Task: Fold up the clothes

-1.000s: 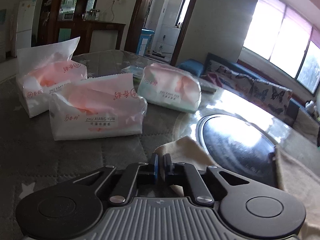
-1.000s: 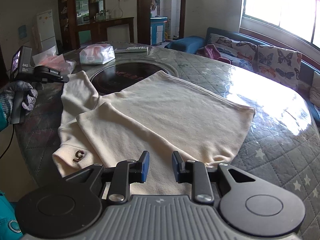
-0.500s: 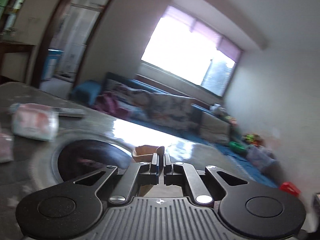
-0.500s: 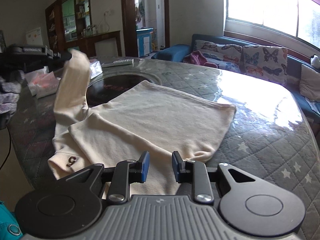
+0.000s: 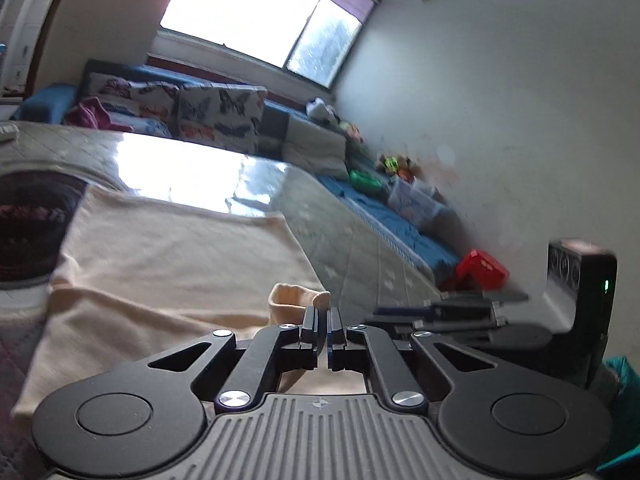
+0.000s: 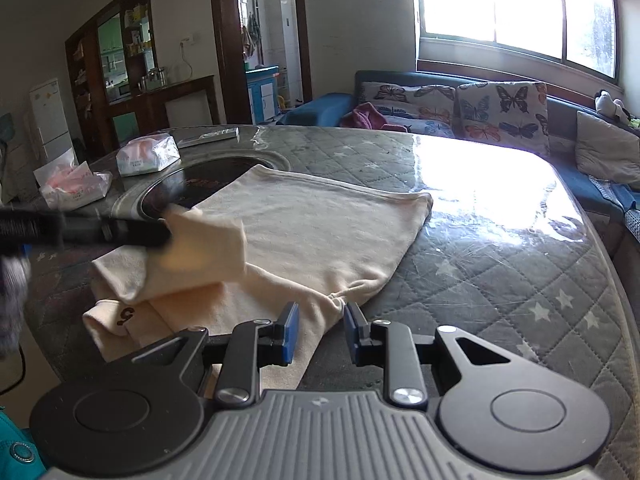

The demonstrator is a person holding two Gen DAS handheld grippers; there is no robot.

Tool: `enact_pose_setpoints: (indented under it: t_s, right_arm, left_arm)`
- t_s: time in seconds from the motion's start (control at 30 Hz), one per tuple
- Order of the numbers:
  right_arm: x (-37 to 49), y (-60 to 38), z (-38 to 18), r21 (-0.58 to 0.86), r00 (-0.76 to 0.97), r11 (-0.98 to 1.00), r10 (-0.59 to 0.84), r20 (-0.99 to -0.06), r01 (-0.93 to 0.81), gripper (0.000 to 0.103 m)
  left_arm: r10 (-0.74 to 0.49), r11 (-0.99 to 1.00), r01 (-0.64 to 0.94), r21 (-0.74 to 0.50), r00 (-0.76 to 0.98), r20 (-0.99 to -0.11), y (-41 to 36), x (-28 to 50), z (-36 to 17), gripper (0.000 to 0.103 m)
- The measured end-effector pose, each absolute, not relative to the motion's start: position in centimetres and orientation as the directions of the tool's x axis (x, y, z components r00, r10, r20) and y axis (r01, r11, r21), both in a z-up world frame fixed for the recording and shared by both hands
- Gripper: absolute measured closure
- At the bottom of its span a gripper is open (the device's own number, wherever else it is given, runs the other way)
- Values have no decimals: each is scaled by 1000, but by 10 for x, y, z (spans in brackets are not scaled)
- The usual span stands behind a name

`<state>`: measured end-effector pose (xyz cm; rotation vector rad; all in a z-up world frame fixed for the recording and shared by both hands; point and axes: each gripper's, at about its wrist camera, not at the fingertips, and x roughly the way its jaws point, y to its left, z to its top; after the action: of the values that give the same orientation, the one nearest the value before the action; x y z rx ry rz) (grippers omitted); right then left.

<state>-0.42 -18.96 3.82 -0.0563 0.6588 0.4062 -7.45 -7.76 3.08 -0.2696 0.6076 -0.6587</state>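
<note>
since a second ago the sleeve has been lifted off the table's left side and carried inward over the body of the cream top, which lies flat on the table. the sleeve's cuff is clamped between the closed jaws of the left gripper. the right gripper is held just above the near edge of the top, its blue-padded jaws apart and empty. judged from this, one sleeve fold is nearly laid; the other sleeve and the final halving are left. the cloth looks soft, knit and limp, with a ribbed cuff. the table is covered by a grey quilted, star-printed pad under glossy clear film. tissue packs sit beyond.
</note>
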Motion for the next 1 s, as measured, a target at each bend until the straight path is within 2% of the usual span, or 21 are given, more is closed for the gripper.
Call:
enact_pose_setpoints:
  t_s: [0.13,0.27,0.47,0.6,0.8,0.87,0.9,0.93,1.0]
  right_arm:
    - [0,-186,42,94,711,915,366,-601,-392,79]
    - [5,-178,42,117,694,904,394,-603,-412,79]
    - [13,-165,32,145,651,886,426,-628,-440,79]
    - [18,-159,21,149,630,885,423,-651,-440,79]
    - [24,-156,14,158,611,886,421,-671,-436,79]
    - [24,-153,14,152,607,882,423,-673,-446,81]
    - [24,-152,14,149,605,881,423,-675,-449,88]
    - [25,-151,15,144,606,881,420,-676,-450,90]
    - [25,-150,18,135,616,882,418,-668,-451,94]
  left_arm:
    - [-643,765,511,-391,596,-480,-78,-77,25,95]
    - [-624,781,519,-347,621,-475,-64,-85,32,91]
    - [-448,894,384,-230,748,-490,-21,-73,35,88]
    - [-308,951,264,-159,801,-514,8,-57,29,75]
    - [-274,962,221,-161,778,-566,27,-38,12,66]
    - [-284,959,219,-181,766,-576,28,-34,6,67]
    - [-292,956,215,-199,761,-580,29,-32,4,68]
    - [-302,952,211,-220,755,-582,31,-31,2,69]
    - [-328,943,220,-252,747,-578,34,-31,-1,88]
